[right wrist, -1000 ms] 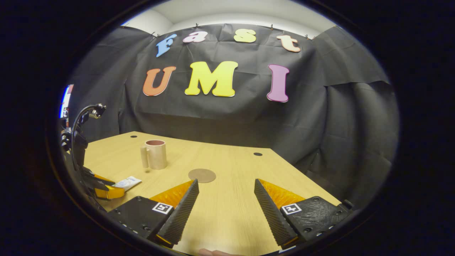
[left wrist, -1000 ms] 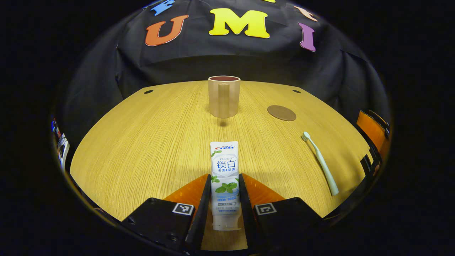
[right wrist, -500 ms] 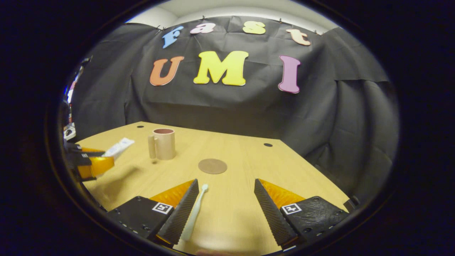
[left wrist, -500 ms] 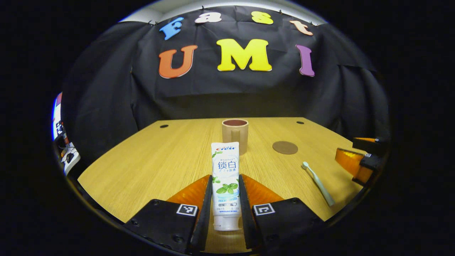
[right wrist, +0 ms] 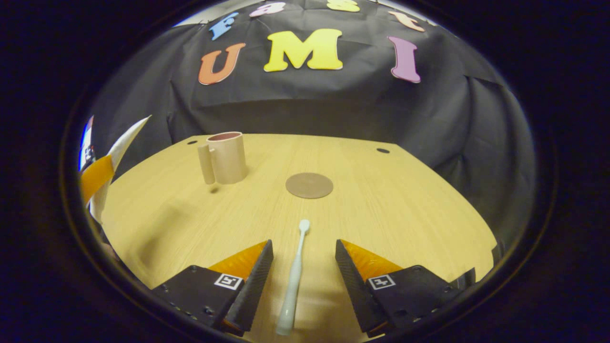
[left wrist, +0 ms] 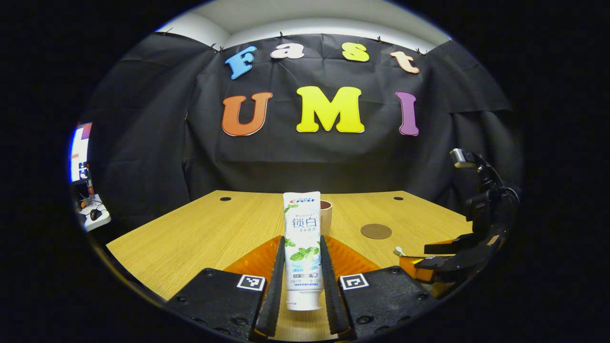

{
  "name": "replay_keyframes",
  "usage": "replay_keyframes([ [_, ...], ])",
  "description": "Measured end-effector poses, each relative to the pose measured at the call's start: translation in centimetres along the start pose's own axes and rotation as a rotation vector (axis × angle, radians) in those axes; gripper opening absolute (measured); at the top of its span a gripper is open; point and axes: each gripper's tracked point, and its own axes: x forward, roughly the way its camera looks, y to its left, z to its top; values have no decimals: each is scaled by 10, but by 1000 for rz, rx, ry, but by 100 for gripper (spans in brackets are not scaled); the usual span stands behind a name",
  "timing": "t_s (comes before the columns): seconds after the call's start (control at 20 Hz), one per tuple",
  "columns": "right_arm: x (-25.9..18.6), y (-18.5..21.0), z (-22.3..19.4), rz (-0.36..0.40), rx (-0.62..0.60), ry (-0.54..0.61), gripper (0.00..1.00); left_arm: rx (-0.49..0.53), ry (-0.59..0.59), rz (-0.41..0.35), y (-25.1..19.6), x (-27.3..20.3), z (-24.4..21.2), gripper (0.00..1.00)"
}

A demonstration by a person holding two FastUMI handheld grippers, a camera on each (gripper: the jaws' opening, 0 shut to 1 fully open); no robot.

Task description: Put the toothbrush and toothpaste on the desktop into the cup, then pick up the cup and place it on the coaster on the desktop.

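Note:
My left gripper (left wrist: pixel 302 245) is shut on the white toothpaste tube (left wrist: pixel 302 228) and holds it up off the wooden desktop (left wrist: pixel 200 233), cap end toward the camera. The tube hides most of the beige cup (left wrist: pixel 326 214) behind it. In the right gripper view the pale toothbrush (right wrist: pixel 295 271) lies flat on the desktop (right wrist: pixel 381 214) between the fingers of my open right gripper (right wrist: pixel 301 250), head pointing away. The cup (right wrist: pixel 226 157) stands upright at the far left with its handle toward me. The round brown coaster (right wrist: pixel 309 185) lies just beyond the brush head.
The other gripper (left wrist: pixel 448 259) and its mount are at the right in the left gripper view, low over the toothbrush head (left wrist: pixel 398 251). The coaster (left wrist: pixel 376 231) lies right of the cup. Black cloth walls the far side of the desk.
My left gripper has lifted the toothpaste tube off the desktop and levelled out. My right gripper has moved left and down until the toothbrush lies between its open fingers.

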Motion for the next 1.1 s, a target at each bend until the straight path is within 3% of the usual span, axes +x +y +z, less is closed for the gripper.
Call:
replay_keyframes([
  [0.2, 11, 2, -3, -1, 47, 65, 73, -10, 27, -14, -3, 3, -5, 43],
  [0.4, 15, 5, 0, 11, 55, 76, 43, -25, 42, -15, -1, 3, -7, 43],
  [0.5, 10, 7, 1, 11, 48, 81, 36, -30, 52, -15, -2, 2, -10, 43],
  [0.55, 15, 8, 0, 21, 55, 73, 21, -34, 53, -12, -1, 0, -11, 43],
  [0.6, 16, 8, -1, 20, 49, 76, 14, -38, 56, -11, -1, 0, -11, 43],
  [0.85, 15, 11, 0, 58, 50, 58, 1, -46, 63, -1, 1, 1, -13, 43],
  [1.1, -3, 1, 11, 81, 76, -15, 1, -49, 82, 4, 4, 9, -12, 43],
])
